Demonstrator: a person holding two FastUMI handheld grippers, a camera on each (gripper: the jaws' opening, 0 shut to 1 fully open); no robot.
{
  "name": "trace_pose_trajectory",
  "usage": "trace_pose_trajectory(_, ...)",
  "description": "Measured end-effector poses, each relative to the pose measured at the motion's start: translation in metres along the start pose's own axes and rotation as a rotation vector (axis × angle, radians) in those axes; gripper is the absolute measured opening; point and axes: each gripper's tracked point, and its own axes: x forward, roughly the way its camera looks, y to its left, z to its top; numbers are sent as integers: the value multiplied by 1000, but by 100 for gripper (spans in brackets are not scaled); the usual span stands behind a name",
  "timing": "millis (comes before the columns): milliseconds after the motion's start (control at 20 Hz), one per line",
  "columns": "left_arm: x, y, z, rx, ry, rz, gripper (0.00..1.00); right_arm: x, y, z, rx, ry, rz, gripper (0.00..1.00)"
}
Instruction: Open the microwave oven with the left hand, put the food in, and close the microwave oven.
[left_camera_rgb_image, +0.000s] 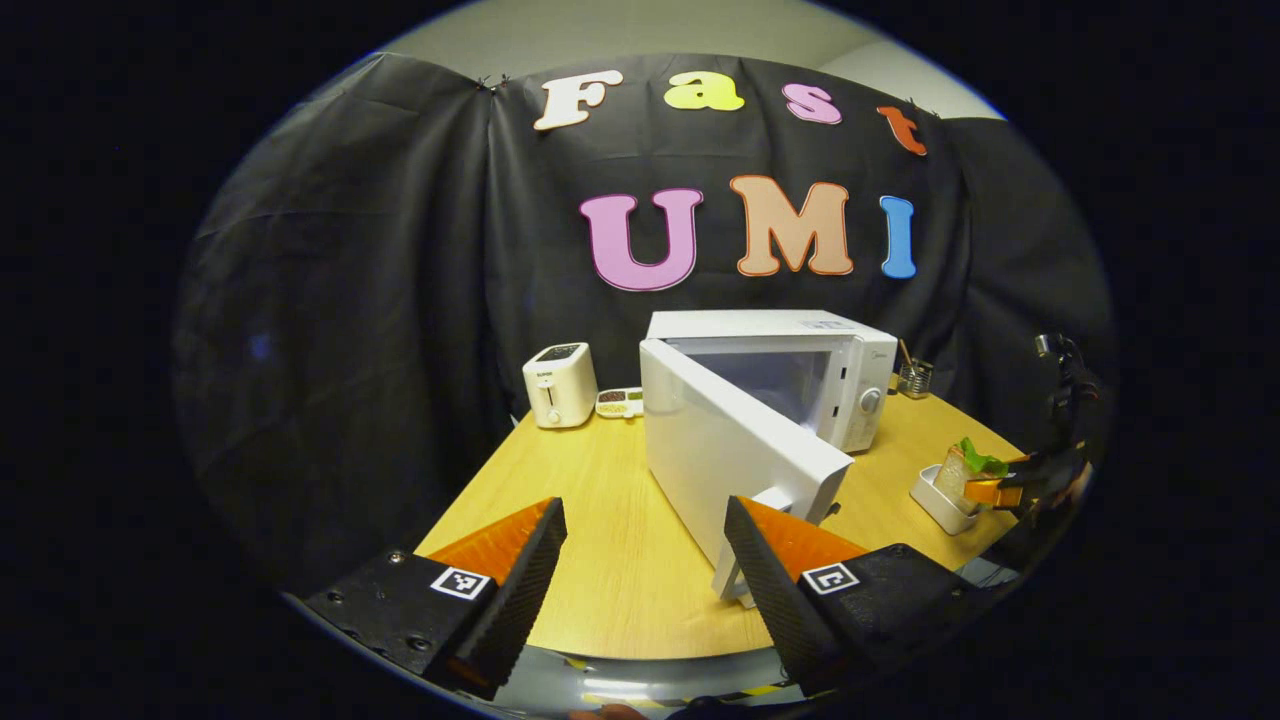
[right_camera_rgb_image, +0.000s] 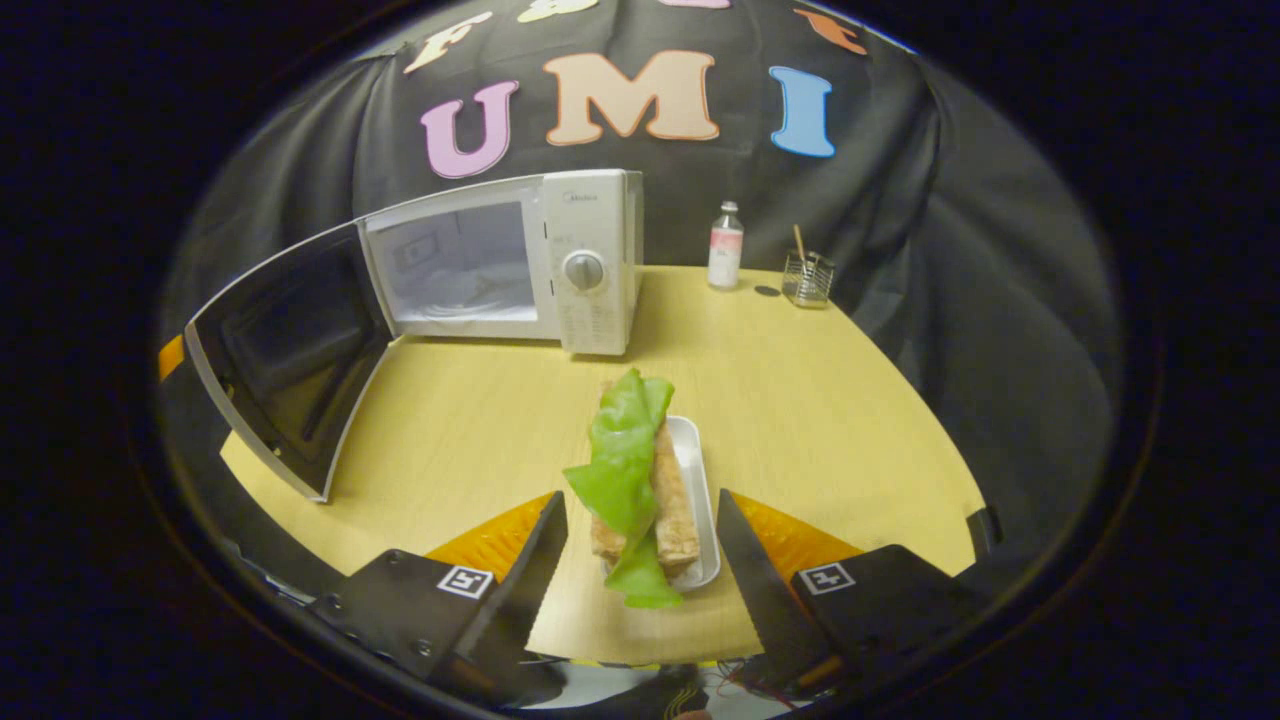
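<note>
- Ahead of the left gripper (left_camera_rgb_image: 645, 560), on the one round wooden table (left_camera_rgb_image: 620, 540), stands a single white microwave oven (left_camera_rgb_image: 800, 375) with its door (left_camera_rgb_image: 725, 455) swung wide toward the camera; the door's handle (left_camera_rgb_image: 750, 540) sits just beside the right finger, whether touching or not I cannot tell
- Left gripper's two fingers are spread wide apart with nothing between them but bare tabletop
- Beyond and to the left of that gripper: one white toaster (left_camera_rgb_image: 560, 385) and, just beside it, one small dish (left_camera_rgb_image: 619, 402) with dark contents
- Behind the microwave to the right: one wire holder (left_camera_rgb_image: 914, 378) with a stick standing in it
- Far right in the left gripper view, the right gripper (left_camera_rgb_image: 1010, 490) sits at a white tray (left_camera_rgb_image: 942, 500) carrying the food
- Between the right gripper's (right_camera_rgb_image: 640, 550) spread fingers lies one white oblong tray (right_camera_rgb_image: 697, 480), and on it one toasted sandwich (right_camera_rgb_image: 675, 510) draped with a green lettuce leaf (right_camera_rgb_image: 620, 460); neither finger presses on the tray or food, so this gripper is open too
- Ahead and left of the right gripper the microwave cavity (right_camera_rgb_image: 455, 262) shows open, its one round dial (right_camera_rgb_image: 584, 270) facing the camera, the dark inner side of the door (right_camera_rgb_image: 290, 355) hanging off to the left
- Farther ahead and right: one small bottle (right_camera_rgb_image: 725, 245) and the wire holder (right_camera_rgb_image: 808, 278), standing near each other on the table (right_camera_rgb_image: 830, 400)
</note>
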Motion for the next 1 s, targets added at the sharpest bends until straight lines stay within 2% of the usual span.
trace_pose_trajectory(50, -2, 2, 9, 19, -25, 7, 98, 2, -2, -2, 6, 5, -7, 90)
trace_pose_trajectory(100, -5, 2, 19, 32, -51, 10, 97, 5, -2, -3, 10, 10, -10, 94)
trace_pose_trajectory(150, -7, 3, 28, 38, -75, 13, 97, 7, -2, -5, 10, 14, -14, 90)
trace_pose_trajectory(200, -8, 3, 39, 37, -100, 14, 97, 8, -3, -6, 9, 21, -17, 94)
trace_pose_trajectory(250, -9, 2, 51, 37, -125, 18, 100, 9, -3, -7, 7, 24, -19, 94)
trace_pose_trajectory(300, -10, 3, 64, 41, -158, 22, 96, 10, -3, -8, 5, 27, -23, 90)
trace_pose_trajectory(500, -17, -5, 117, 24, -269, 21, 96, 10, -7, -10, -11, 28, -39, 88)
trace_pose_trajectory(600, -19, -5, 132, 5, -303, 28, 96, 17, -5, -14, -8, 35, -44, 64)
trace_pose_trajectory(750, -20, -11, 142, -14, -332, 21, 96, 20, -8, -17, -3, 33, -58, 64)
trace_pose_trajectory(850, -20, -15, 142, -14, -333, 12, 96, 20, -5, -15, 8, 33, -48, 50)
trace_pose_trajectory(950, -19, -20, 141, -27, -329, -5, 100, 15, 0, -17, 10, 51, -31, 49)
trace_pose_trajectory(1000, -18, -21, 140, -31, -323, -8, 96, 21, -1, -17, 17, 56, -36, 39)
